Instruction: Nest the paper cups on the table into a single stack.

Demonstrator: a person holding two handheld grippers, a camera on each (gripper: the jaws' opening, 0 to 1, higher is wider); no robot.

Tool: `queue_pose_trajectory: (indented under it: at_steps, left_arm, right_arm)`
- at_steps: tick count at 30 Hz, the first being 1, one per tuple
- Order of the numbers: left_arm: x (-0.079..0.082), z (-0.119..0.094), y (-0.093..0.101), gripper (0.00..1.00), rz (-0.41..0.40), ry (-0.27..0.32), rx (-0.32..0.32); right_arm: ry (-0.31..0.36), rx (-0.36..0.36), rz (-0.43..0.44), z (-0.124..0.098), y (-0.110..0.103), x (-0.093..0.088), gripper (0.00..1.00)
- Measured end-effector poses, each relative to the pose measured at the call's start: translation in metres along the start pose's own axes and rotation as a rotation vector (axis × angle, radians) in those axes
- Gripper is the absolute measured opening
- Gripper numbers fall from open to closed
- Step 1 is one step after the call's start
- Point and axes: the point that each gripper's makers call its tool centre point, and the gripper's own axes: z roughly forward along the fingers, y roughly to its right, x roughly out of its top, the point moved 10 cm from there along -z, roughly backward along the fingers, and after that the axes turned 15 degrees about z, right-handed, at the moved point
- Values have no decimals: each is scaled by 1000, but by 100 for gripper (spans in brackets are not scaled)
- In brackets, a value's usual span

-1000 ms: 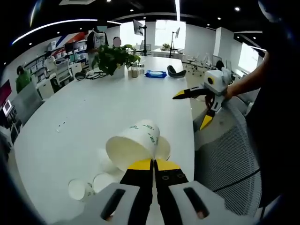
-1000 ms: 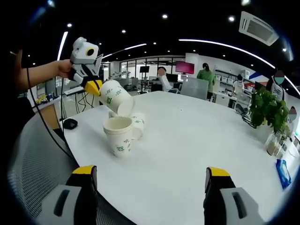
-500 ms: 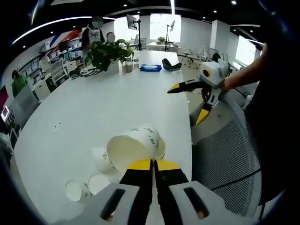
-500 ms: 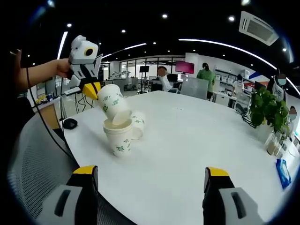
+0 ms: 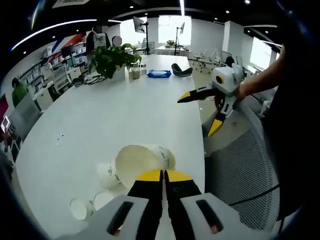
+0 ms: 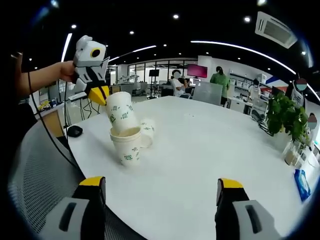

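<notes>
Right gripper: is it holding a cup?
No: the right gripper is open with nothing between its jaws; the left gripper holds the cup.

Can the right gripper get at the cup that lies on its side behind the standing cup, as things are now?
Probably not directly. The right gripper is open, but the standing cup, with the left gripper lowering another cup into it, blocks the lying cup.
</notes>
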Motion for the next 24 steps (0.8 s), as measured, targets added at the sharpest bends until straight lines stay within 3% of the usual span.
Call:
queue_pose_trajectory:
  at_steps: [16, 20, 24]
  left_arm:
    - [4, 22, -6, 0, 63, -16, -37]
    - [3, 29, -5, 0, 95, -56, -56]
    - [1, 35, -3, 0, 99, -59, -77]
  right_arm:
    - [-6, -5, 0, 0, 0, -1, 90]
    - [-6, -4, 2, 0, 1, -2, 90]
    - [-5, -4, 3, 0, 2, -2, 90]
